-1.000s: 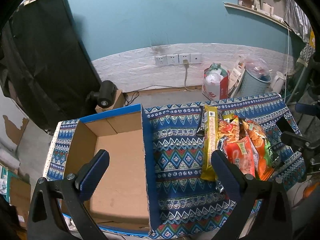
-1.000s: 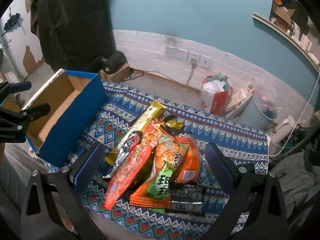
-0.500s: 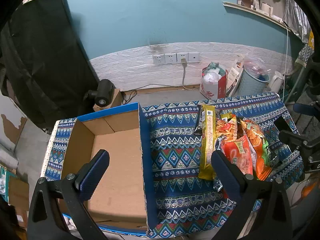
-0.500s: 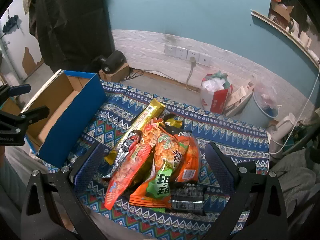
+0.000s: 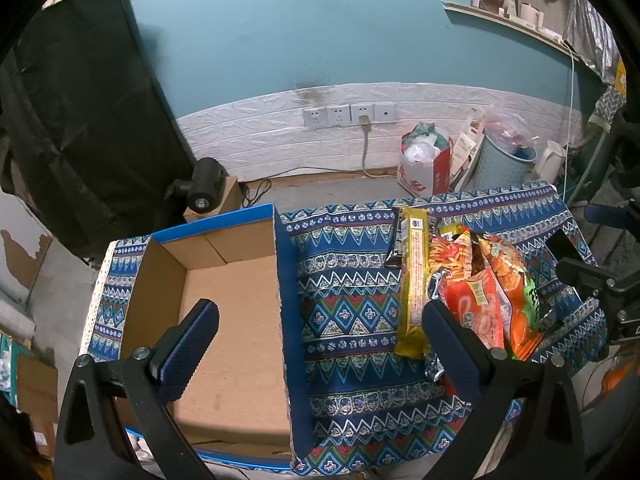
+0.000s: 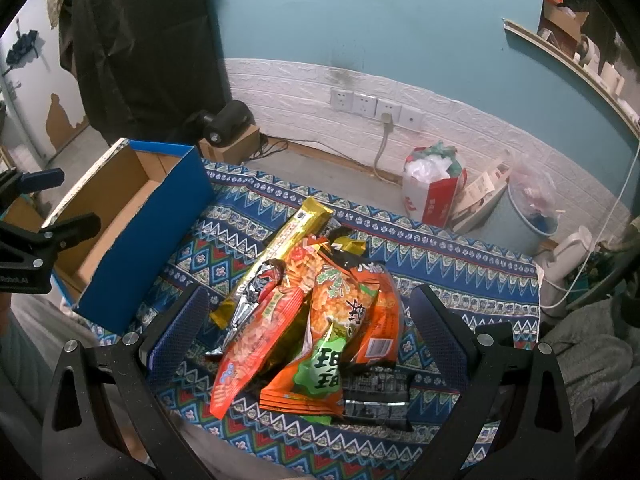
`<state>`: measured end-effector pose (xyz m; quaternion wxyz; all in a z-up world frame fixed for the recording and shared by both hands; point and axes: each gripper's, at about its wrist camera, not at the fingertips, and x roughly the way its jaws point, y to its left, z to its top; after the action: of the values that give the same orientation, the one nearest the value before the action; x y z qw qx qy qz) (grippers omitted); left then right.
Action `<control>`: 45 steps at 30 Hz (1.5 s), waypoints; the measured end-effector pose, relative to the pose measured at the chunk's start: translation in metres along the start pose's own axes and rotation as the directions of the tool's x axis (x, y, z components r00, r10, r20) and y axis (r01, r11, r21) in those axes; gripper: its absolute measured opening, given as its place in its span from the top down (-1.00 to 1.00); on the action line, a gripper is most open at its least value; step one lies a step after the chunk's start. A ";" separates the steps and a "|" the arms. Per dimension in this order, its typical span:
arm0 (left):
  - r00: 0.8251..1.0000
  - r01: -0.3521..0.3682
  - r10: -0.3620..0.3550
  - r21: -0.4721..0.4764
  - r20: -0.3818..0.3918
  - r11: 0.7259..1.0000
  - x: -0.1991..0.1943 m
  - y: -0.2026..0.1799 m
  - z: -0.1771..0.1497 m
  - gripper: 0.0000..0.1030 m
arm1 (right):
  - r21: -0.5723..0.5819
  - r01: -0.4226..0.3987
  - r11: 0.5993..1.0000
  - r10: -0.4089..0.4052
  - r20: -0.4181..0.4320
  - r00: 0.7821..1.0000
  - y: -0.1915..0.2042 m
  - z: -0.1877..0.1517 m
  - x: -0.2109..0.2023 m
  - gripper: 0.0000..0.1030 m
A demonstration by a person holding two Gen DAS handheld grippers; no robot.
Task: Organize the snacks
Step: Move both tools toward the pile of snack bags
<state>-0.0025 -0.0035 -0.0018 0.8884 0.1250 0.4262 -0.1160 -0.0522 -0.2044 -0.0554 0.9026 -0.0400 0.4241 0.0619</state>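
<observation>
Against a teal wall, both wide-open, empty tools are hovering: left tool by the box, right tool over the snack pile, seemingly readying a transfer.

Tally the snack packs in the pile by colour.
Orange or red packs: 3
Yellow or gold packs: 2
Black packs: 2
Silver pack: 1
Total: 8 that I can tell apart; overlaps may hide more.

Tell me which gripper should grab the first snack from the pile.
Right. The right gripper hangs open directly over the snack pile, while the left gripper sits open over the empty cardboard box.
</observation>
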 end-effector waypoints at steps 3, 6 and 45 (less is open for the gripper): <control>1.000 -0.005 0.005 0.003 0.001 1.000 0.000 0.000 0.000 -1.00 | -0.002 -0.004 1.000 0.004 0.002 1.000 0.001 0.000 0.000 -0.92; 1.000 -0.003 0.003 0.003 -0.001 1.000 0.000 0.000 0.000 -1.00 | -0.001 -0.003 1.000 0.003 -0.001 1.000 0.001 0.000 0.000 -0.92; 0.999 0.019 -0.018 0.027 -0.038 0.999 0.010 -0.010 -0.006 -1.00 | -0.003 0.012 1.000 -0.012 -0.037 0.999 -0.006 -0.004 0.004 -0.92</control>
<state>-0.0033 -0.0119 -0.0146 0.8774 0.1351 0.4423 -0.1278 -0.0514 -0.2101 -0.0608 0.8949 -0.0448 0.4404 0.0562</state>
